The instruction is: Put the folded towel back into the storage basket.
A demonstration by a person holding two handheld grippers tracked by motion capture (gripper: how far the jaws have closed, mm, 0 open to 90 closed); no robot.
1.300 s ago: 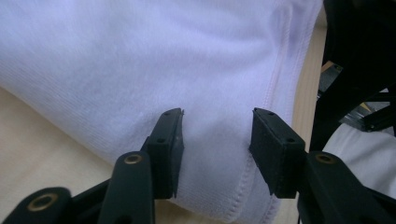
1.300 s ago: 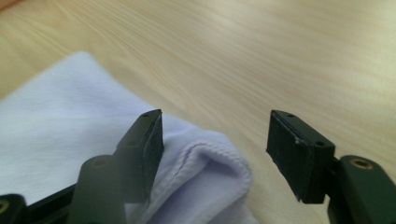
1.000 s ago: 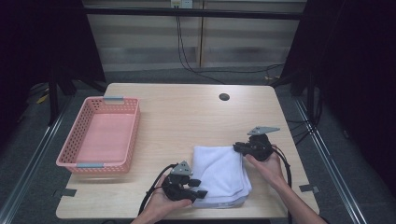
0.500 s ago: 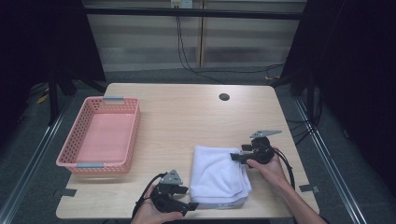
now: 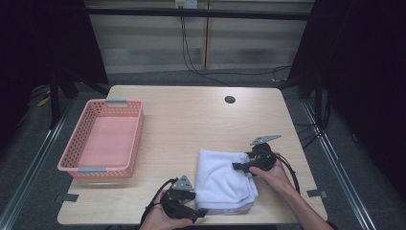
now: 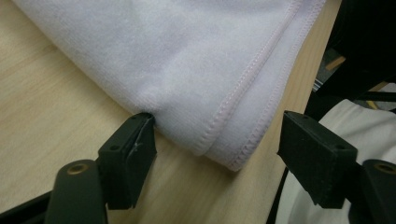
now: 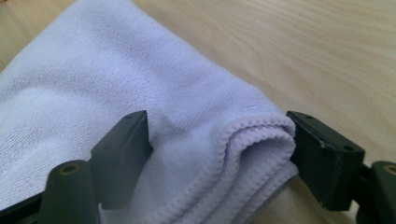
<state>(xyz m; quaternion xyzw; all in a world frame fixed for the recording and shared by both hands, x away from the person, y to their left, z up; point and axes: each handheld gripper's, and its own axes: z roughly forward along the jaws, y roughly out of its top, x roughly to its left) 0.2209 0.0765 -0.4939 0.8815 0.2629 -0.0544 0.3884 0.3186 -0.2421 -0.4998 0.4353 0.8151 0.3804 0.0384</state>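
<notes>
In the lower middle of the high view the folded white towel lies between both spread-jawed grippers, the left gripper at its bottom-left corner, the right gripper at its right edge, neither gripping.

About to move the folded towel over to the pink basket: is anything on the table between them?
Nothing visible. Bare tabletop lies between the folded white towel and the pink basket, which looks empty. The left gripper sits at the towel's near corner, off that path.
</notes>
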